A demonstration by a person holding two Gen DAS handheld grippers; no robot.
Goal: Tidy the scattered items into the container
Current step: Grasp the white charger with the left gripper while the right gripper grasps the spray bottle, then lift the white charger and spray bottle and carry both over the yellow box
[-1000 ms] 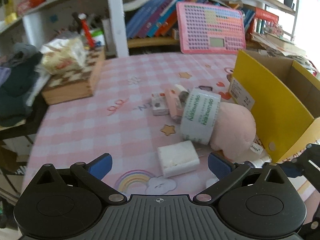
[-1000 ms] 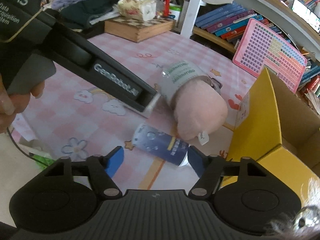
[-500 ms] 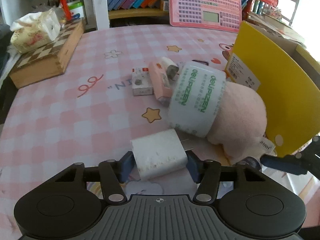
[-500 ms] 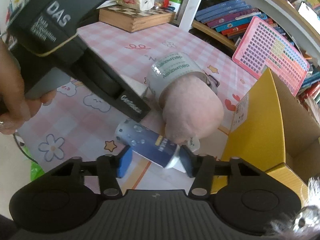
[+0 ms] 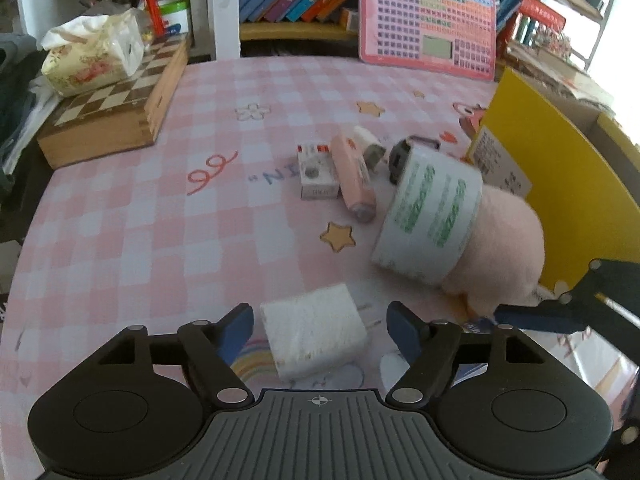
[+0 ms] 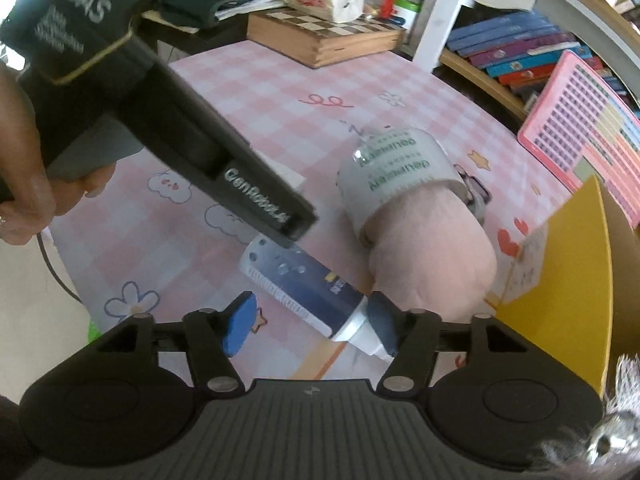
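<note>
Daylit indoor scene, bright and even, no hard shadows. Left wrist view: overexposed window glare at far right top corner, washing out the shelf edge there; strong fisheye curve, black vignette in corners, the white bookshelf upright [image 5: 224, 8] bows. Motion blur on the green-printed white tape roll [image 5: 430, 220] and the soft pink plush toy [image 5: 506, 248]; the white rectangular charger block [image 5: 314, 336] is soft, with only a faint shadow beneath. Right wrist view: blown highlight top left, the black handheld gripper body [image 6: 160, 112] is near and blurred, its lettering smeared; the dark blue squeeze tube [image 6: 304, 284] fairly sharp; the yellow cardboard box [image 6: 568, 280] saturated
</note>
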